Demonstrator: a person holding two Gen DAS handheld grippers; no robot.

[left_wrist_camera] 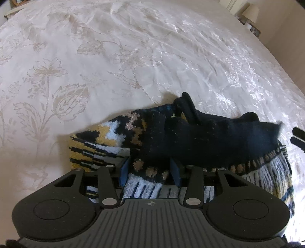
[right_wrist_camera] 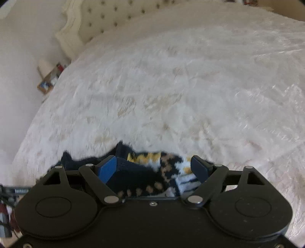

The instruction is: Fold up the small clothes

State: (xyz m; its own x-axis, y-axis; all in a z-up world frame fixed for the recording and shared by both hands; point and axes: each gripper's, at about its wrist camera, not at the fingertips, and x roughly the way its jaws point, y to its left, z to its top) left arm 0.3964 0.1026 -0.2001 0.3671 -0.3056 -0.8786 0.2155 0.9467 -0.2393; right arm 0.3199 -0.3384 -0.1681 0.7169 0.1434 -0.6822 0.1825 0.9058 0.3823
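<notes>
My left gripper has its two blue pads set apart with a bunch of patterned knit sock lying between them; the fabric fills the gap and seems to touch both pads, but I cannot tell whether they are pinching it or just standing around it. The sock is a dark navy knit with yellow, pale blue and tan blocks, folded over itself, its navy toe or heel part draped across the top and a striped white-and-navy inner side showing below, near the gripper body. It lies on the bedspread, a cream cover with a beige flower print, close to my side of the bed.

In the right wrist view, my right gripper stands with its jaws spread wide, and the sock sits between the blue pads without being pressed by them. That picture is blurred. At the right edge of the left view, the black tips of the right gripper show just beside the sock's navy end.

Farther out, a tufted cream headboard stands at the far end of the bed, and a lamp with a pale shade sits beyond the bed's far corner.
</notes>
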